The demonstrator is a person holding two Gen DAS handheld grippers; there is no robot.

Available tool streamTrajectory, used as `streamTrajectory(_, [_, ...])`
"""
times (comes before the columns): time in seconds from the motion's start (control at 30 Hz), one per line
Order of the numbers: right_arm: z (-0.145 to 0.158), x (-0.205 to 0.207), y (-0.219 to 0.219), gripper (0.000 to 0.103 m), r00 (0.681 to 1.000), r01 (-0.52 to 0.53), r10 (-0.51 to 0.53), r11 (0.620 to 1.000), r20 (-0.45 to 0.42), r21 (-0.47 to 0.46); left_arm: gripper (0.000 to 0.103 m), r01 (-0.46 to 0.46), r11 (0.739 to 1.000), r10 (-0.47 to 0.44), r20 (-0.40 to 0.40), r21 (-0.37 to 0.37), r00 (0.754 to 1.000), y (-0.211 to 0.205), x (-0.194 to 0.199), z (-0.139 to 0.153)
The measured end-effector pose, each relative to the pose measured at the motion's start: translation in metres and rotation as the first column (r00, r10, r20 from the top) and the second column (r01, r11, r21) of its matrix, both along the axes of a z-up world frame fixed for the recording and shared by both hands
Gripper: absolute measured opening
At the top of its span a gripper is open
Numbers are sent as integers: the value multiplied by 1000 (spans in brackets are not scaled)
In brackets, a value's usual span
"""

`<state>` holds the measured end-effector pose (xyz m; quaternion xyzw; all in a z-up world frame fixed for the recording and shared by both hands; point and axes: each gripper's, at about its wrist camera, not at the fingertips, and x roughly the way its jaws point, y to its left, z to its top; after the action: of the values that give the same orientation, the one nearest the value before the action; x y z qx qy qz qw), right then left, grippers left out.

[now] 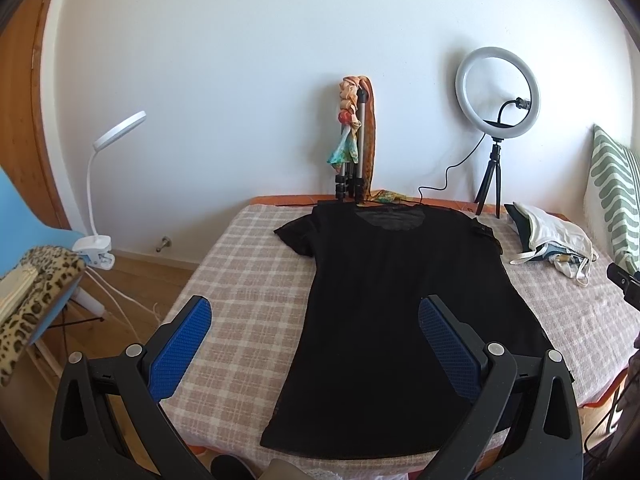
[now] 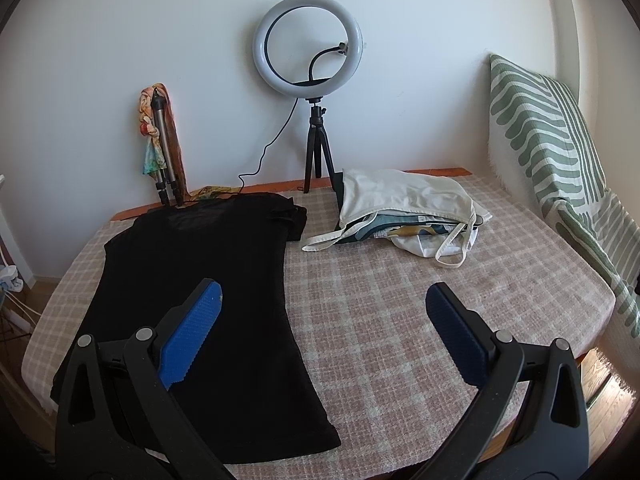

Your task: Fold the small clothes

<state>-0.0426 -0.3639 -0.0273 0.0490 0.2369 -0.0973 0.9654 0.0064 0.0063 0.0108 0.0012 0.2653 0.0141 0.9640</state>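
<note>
A T-shirt (image 1: 372, 320) lies flat on the cloth-covered bench (image 1: 248, 280), its neck toward the wall and its hem at the near edge, with a pile of clothes (image 2: 404, 208) to its right, close by its right sleeve but apart from it. Behind the T-shirt's neck a folded tripod (image 1: 354, 152) with a scarf (image 1: 350, 120) hung on it leans against the wall, and to the right of that, behind the pile, a ring light (image 2: 308, 52) stands on its own small tripod. A cushion (image 2: 560, 160) leans at the bench's right end, and off the left end stand a clip lamp (image 1: 100, 200) and a chair (image 1: 36, 248).
</note>
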Motion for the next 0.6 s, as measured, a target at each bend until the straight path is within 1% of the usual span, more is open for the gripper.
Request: streamTrajectory(0.6, [-4,2,-1,103,1000,-5,5,1000,-5,9,103,14,1000,-14,4,9,1000,-3,5,1])
